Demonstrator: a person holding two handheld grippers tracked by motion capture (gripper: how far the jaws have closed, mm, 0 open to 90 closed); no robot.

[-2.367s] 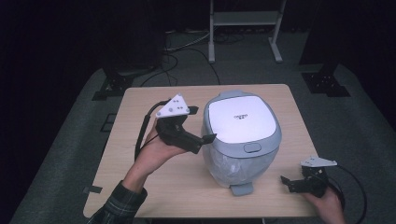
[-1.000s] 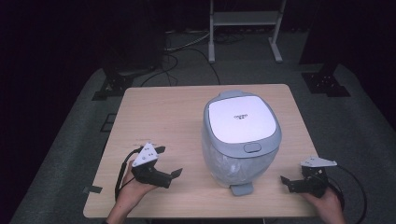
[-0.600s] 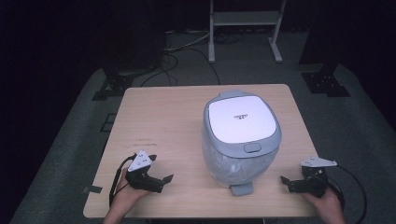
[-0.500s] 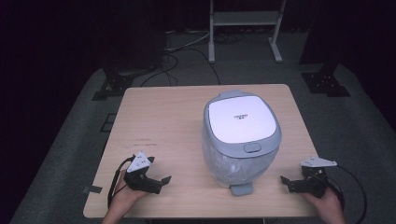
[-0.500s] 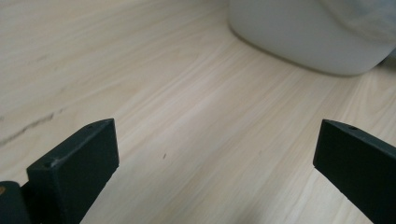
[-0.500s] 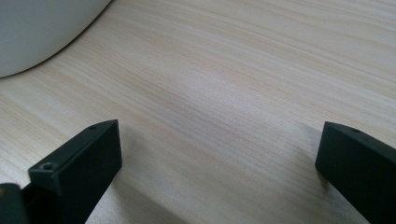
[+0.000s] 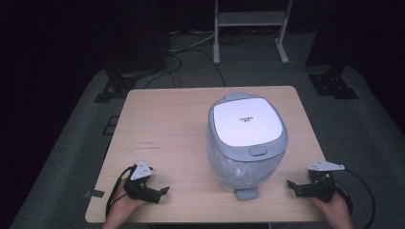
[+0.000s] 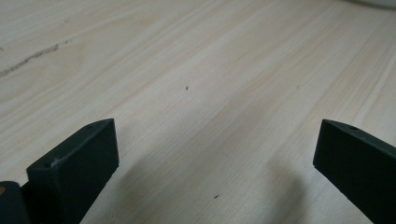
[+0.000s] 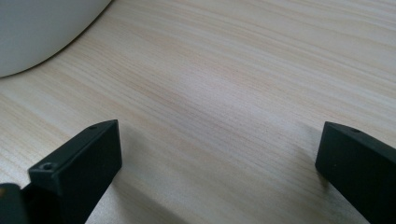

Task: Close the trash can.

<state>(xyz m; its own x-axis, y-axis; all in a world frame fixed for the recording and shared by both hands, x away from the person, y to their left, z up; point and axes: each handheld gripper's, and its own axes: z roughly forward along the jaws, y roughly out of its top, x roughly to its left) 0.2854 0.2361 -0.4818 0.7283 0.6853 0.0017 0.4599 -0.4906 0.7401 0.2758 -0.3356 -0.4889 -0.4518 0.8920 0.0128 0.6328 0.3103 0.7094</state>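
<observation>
Left tool pulled back from the bin, both tools parked.

The left tool [image 7: 154,192] had come away from the lidded pedal bin [image 7: 247,138] and settled at the table's [image 7: 162,119] 7 o'clock corner, jaws wide apart and empty. The right tool [image 7: 300,187] lay at 5 o'clock, equally agape, gripping nothing. The bin stood right of centre, lid down, so the work looked finished or paused.

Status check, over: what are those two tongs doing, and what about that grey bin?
Left tongs open, near table edge, holding nothing. Right tongs open, likewise empty. Grey bin upright between them, lid shut, untouched. Nothing in the way.
</observation>
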